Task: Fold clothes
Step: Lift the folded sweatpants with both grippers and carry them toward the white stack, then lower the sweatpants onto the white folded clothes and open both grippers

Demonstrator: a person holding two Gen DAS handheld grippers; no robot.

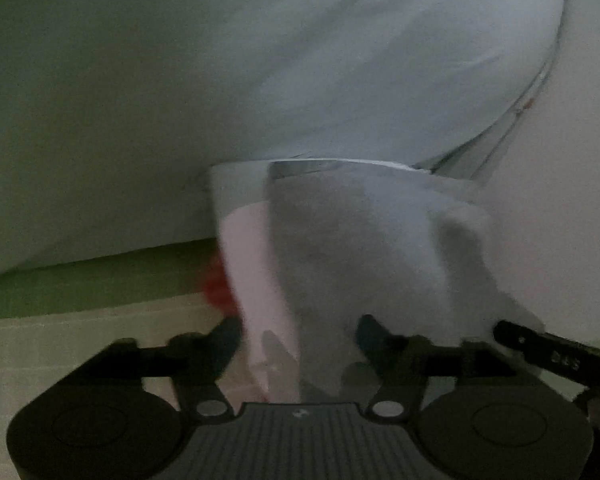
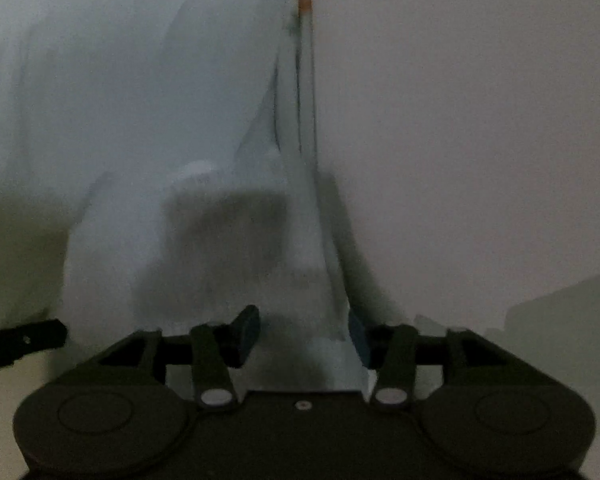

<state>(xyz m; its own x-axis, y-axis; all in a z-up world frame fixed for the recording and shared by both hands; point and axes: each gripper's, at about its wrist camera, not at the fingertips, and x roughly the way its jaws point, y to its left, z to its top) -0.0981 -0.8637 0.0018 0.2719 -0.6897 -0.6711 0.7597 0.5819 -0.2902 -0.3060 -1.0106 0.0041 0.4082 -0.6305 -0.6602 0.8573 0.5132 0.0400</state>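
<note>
A pale blue-white garment (image 1: 380,80) fills most of the left wrist view, with a hemmed edge and a small orange tag at the right. A bunched fold of it (image 1: 340,260) lies between the fingers of my left gripper (image 1: 300,340), whose jaws stand apart around the cloth. In the right wrist view the same garment (image 2: 140,100) hangs at the left with its seam and orange tag (image 2: 305,3) at the top. A fold of it (image 2: 300,280) runs down between the fingers of my right gripper (image 2: 304,336), whose jaws are also apart. The frames are blurred.
A green surface (image 1: 80,288) and a pale gridded surface (image 1: 40,360) show at the lower left of the left wrist view, with a red blur (image 1: 218,284) by the cloth. A plain beige surface (image 2: 460,160) fills the right of the right wrist view. The other gripper's tip (image 2: 24,338) shows at the left edge.
</note>
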